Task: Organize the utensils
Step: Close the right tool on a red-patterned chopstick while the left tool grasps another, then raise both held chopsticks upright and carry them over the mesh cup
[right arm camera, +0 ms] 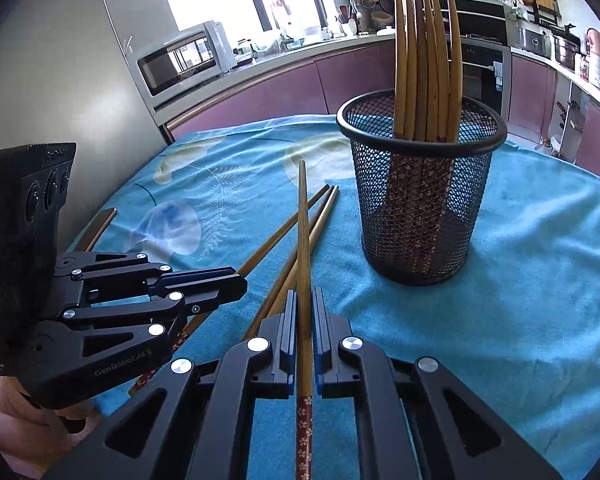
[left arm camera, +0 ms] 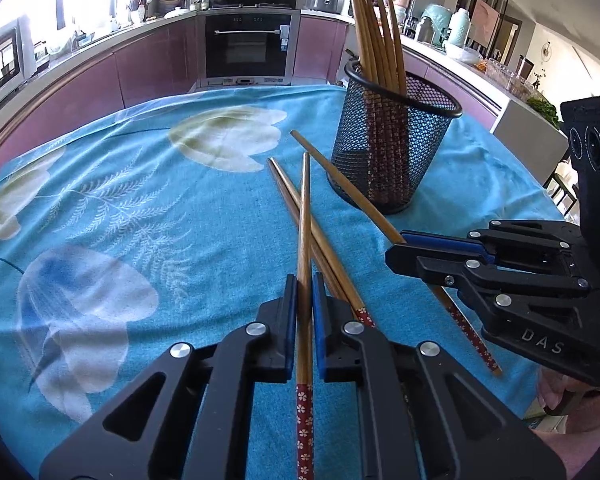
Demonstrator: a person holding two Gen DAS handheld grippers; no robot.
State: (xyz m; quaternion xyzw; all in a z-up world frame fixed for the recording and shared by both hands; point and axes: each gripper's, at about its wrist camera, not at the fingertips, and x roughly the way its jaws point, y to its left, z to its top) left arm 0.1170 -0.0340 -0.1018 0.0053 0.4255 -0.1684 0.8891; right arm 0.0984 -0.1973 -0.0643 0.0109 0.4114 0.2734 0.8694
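While angled down, left claw [left arm camera: 304,300] pinching chopstick [left arm camera: 305,216], right claw [right arm camera: 304,312] likewise.

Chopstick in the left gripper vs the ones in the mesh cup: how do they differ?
Pose: the left gripper clamps its chopstick at a low slant, tip pointing away; the cup chopsticks stand nearly upright.
Support: the held one is pinched between blue pads, while those lean inside the mesh cup.
Ends: its floral end points back toward the camera; theirs sit down in the cup.
Shared: brown wood with red floral handles.

Blk grippers [left arm camera: 304,292], blue pads, silver screws
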